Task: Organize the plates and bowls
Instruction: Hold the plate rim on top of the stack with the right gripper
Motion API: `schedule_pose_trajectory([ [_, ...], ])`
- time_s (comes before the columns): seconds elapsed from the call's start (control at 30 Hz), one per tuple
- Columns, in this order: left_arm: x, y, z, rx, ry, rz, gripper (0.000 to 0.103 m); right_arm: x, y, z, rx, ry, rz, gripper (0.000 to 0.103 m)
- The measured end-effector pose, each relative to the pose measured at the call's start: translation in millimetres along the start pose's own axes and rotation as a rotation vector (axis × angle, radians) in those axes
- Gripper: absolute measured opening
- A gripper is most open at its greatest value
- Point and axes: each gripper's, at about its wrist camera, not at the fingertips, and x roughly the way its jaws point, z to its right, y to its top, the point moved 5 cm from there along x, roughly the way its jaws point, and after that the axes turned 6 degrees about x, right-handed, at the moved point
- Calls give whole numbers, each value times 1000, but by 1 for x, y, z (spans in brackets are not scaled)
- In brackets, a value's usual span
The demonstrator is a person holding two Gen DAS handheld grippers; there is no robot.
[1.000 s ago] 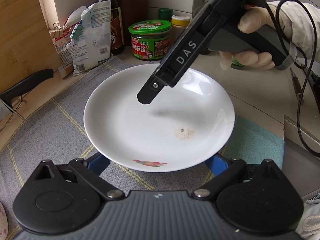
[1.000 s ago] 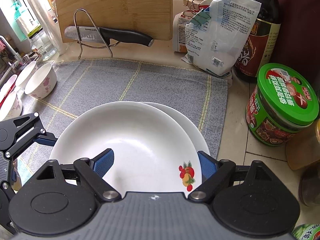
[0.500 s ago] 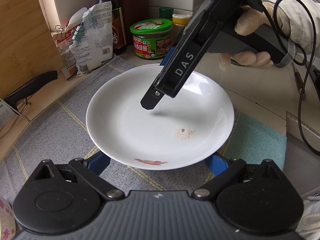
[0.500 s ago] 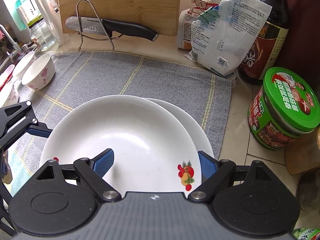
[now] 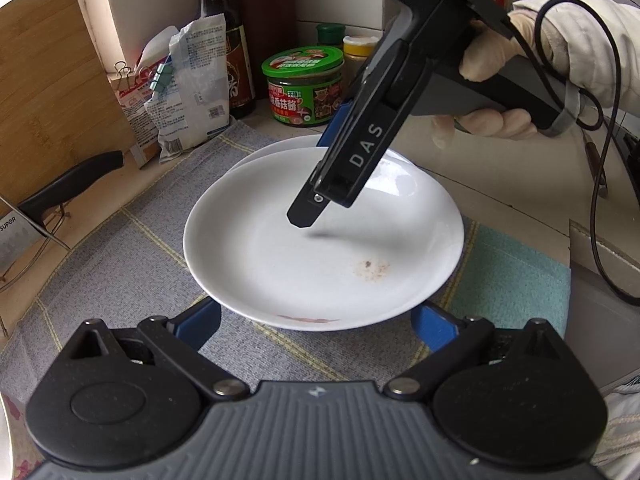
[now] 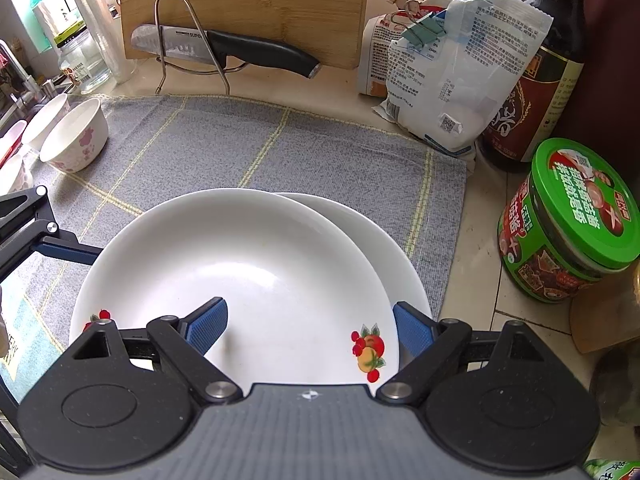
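A white plate with small fruit prints lies on top of a second white plate on a grey cloth. It sits off-centre, so the lower plate's rim shows. My right gripper is open and straddles the top plate's rim by the fruit print: one pad hangs over its inside, the other outside. Its black finger hovers above the top plate, held by a gloved hand. My left gripper is open, its blue pads wide apart at the plate's near rim. One of its fingers reaches the plate's left edge.
Small floral bowls stand at the cloth's left edge. Behind are a knife on a wire rack, a cutting board, a clipped bag, a sauce bottle and a green-lidded jar. A teal cloth lies beside the plates.
The top plate has slid a little off the lower one, whose far rim now shows in the left wrist view. Both grippers stay open and hardly move.
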Motion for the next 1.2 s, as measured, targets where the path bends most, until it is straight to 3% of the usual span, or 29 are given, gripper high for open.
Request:
schedule_pose_trajectory([
  [1.2, -4, -2, -2, 40, -9, 36, 100, 1, -2, -6, 2, -66, 2, 100],
])
